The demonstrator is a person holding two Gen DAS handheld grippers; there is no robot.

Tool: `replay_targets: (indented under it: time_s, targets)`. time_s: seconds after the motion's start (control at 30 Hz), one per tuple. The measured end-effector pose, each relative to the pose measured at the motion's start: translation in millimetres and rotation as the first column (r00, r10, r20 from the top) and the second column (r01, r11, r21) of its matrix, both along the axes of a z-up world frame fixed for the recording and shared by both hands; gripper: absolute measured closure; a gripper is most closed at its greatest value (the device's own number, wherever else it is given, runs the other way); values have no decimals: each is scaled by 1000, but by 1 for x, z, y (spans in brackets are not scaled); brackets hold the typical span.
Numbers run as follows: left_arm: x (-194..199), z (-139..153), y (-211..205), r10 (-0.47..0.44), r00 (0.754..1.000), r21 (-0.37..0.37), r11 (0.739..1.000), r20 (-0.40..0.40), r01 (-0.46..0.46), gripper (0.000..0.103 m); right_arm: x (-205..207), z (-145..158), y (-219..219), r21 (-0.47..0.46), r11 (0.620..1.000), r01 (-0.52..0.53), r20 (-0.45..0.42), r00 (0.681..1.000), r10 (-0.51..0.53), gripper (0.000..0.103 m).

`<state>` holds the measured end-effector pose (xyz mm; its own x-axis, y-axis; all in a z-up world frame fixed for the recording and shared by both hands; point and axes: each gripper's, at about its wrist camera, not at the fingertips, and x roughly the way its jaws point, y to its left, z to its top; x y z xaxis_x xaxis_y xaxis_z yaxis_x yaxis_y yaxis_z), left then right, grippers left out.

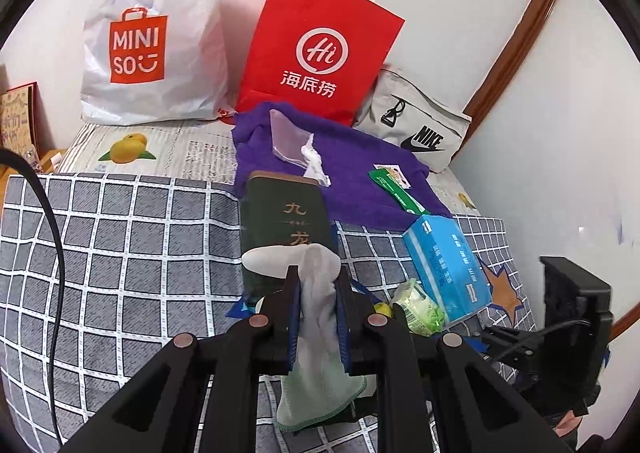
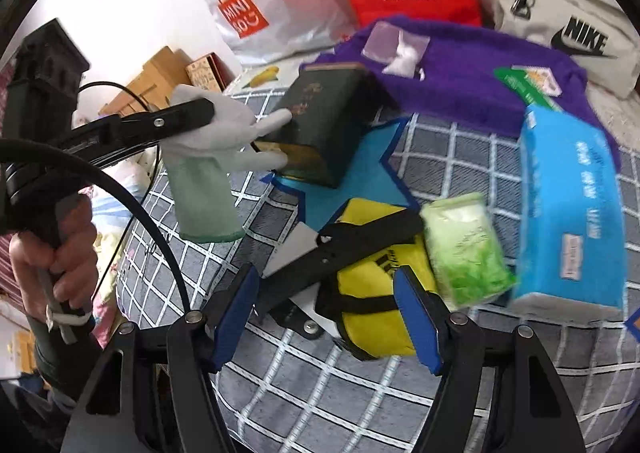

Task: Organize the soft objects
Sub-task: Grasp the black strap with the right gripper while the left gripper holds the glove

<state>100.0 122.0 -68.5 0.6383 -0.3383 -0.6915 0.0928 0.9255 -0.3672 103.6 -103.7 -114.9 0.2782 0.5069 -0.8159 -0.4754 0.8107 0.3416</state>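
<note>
My left gripper [image 1: 318,281] is shut on a white glove with a pale green cuff [image 1: 320,385], which hangs down between its blue pads. From the right wrist view the same glove [image 2: 200,181] dangles at the left, its fingers touching a dark green box [image 2: 324,121]. My right gripper [image 2: 324,281] is open just above a yellow pouch with black straps [image 2: 372,329] on the checked bedcover [image 2: 320,393]; nothing is between its pads. A green packet [image 2: 464,249] and a blue tissue pack [image 2: 572,205] lie to the right of the pouch.
A purple towel [image 1: 360,173] lies behind the dark green box [image 1: 288,213], with a clear plastic bag and a green card on it. A red paper bag [image 1: 320,45], a white Miniso bag [image 1: 152,53] and a grey Nike pouch [image 1: 420,125] lean against the wall.
</note>
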Motion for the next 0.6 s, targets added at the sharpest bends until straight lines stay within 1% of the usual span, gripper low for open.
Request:
replay_targets:
  time_s: [0.1, 0.2, 0.27, 0.33, 0.37, 0.4, 0.43, 0.5, 0.6]
  targets:
    - [0, -3, 7, -4, 1000, -15, 1000, -6, 4, 88, 7, -8, 10, -14, 1000, 10, -34, 999, -11, 33]
    - [1, -7, 14, -8, 1000, -53, 999, -11, 8, 88, 13, -15, 21, -36, 999, 15, -48, 999, -17, 33]
    - [1, -8, 17, -6, 1000, -56, 998, -13, 6, 88, 15, -19, 27, -56, 998, 22, -36, 999, -24, 43]
    - [0, -8, 22, -1, 1000, -58, 998, -13, 0, 88, 15, -21, 32, -92, 995, 22, -4, 1000, -23, 70]
    - [0, -8, 23, -1, 1000, -61, 998, -12, 1, 88, 14, -20, 34, -126, 992, 18, 22, 1000, -15, 74]
    - [-1, -8, 25, -2, 1000, -67, 998, -12, 2, 88, 13, -18, 33, -144, 990, 11, 37, 999, -6, 81]
    - [-2, -8, 26, -3, 1000, -72, 997, -10, 3, 88, 12, -15, 30, -140, 990, -2, 40, 999, 8, 83]
    - [-2, -8, 27, -5, 1000, -78, 997, -7, 4, 88, 11, -9, 23, -111, 994, -10, 35, 999, 14, 83]
    - [-3, -10, 26, -11, 1000, -82, 997, -8, 11, 88, 11, -2, 13, -95, 995, -2, 31, 999, 5, 83]
